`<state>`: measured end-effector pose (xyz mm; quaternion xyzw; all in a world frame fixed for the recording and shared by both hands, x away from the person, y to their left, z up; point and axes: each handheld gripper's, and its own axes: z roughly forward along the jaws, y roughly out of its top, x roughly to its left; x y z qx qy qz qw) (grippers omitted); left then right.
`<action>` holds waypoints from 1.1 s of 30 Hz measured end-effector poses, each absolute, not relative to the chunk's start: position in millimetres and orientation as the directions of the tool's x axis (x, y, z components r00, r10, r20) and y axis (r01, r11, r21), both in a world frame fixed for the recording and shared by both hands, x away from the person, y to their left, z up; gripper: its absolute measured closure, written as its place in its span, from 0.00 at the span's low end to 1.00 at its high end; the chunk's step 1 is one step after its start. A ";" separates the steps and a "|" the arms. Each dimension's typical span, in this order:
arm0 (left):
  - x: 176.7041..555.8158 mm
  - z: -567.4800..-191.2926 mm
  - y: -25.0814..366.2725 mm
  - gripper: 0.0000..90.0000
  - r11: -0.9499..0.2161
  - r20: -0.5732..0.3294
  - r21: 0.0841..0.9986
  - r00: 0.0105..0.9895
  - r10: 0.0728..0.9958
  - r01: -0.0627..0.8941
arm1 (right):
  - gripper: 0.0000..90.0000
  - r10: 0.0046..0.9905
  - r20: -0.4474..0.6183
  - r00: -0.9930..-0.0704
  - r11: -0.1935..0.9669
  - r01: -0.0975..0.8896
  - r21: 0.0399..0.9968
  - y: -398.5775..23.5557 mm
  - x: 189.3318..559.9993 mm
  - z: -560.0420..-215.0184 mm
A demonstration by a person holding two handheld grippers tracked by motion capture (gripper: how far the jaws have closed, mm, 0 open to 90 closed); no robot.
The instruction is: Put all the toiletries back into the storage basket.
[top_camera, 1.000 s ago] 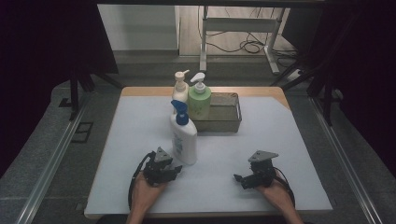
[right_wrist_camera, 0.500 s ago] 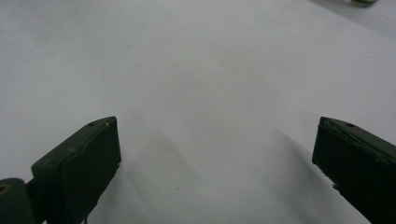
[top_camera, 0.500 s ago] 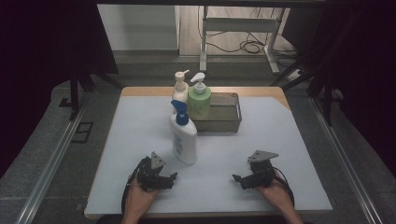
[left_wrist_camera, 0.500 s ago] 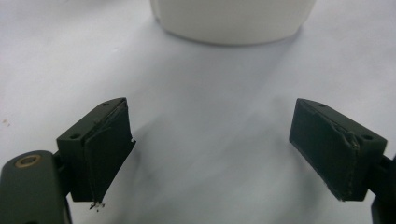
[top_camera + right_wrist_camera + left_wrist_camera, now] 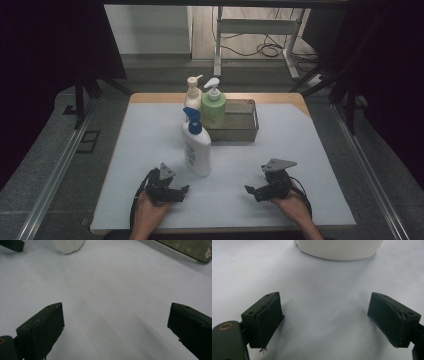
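A white bottle with a blue pump (image 5: pixel 196 147) stands upright on the white table mat (image 5: pixel 150 135). My left gripper (image 5: pixel 177 192) rests open just in front and to the left of it. In the left gripper view the jaws (image 5: pixel 332 322) are wide apart with nothing between them, and the white bottle's base (image 5: pixel 338 248) is a short way ahead. My right gripper (image 5: pixel 251 190) lies open near the front right, also holding nothing (image 5: pixel 115 327). Far off in its view are the white bottle's base (image 5: pixel 67 245) and the left gripper (image 5: pixel 11 245).
A green bottle with a white pump (image 5: pixel 213 109) and a cream pump bottle (image 5: pixel 192 92) stand at the back, beside a grey metal tray (image 5: pixel 245 131), whose corner (image 5: pixel 190 247) also appears in the right gripper view. A dark floor and rails surround the table.
My left gripper has drawn back from the white bottle toward the table's front edge. The right gripper and the bottles have not moved.
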<state>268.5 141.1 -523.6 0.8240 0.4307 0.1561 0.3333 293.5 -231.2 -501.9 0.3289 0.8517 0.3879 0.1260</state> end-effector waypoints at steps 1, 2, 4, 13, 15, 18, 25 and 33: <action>268.5 -523.6 141.1 0.14 -0.407 -0.030 0.684 0.580 0.814 0.606 | 0.01 0.656 0.039 -0.754 0.483 0.459 0.746 -230.3 293.5 -501.2; 268.5 -523.6 141.1 0.14 -0.407 -0.030 0.684 0.580 0.814 0.606 | 0.01 0.654 0.041 -0.756 0.483 0.458 0.746 -229.5 293.4 -500.4; 268.5 -523.7 141.1 0.14 -0.407 -0.030 0.684 0.580 0.814 0.606 | 0.01 0.650 0.042 -0.759 0.484 0.455 0.747 -228.3 293.1 -499.0; 267.9 -523.6 140.6 0.14 -0.409 -0.025 0.684 0.579 0.815 0.605 | 0.01 0.641 0.058 -0.765 0.466 0.448 0.763 -222.4 291.6 -489.8; 267.9 -523.6 140.6 0.14 -0.409 -0.025 0.683 0.579 0.815 0.605 | 0.01 0.638 0.061 -0.767 0.463 0.446 0.766 -220.9 291.7 -487.8; 267.9 -523.6 140.6 0.14 -0.409 -0.025 0.683 0.579 0.815 0.605 | 0.01 0.633 0.057 -0.772 0.468 0.440 0.767 -218.6 291.6 -485.2; 267.9 -523.6 140.6 0.14 -0.409 -0.025 0.683 0.579 0.815 0.605 | 0.01 0.623 0.051 -0.781 0.470 0.426 0.773 -212.9 292.0 -479.4; 267.9 -523.7 140.4 0.14 -0.407 -0.026 0.684 0.577 0.816 0.605 | 0.01 0.610 0.042 -0.792 0.475 0.407 0.781 -205.6 292.5 -471.7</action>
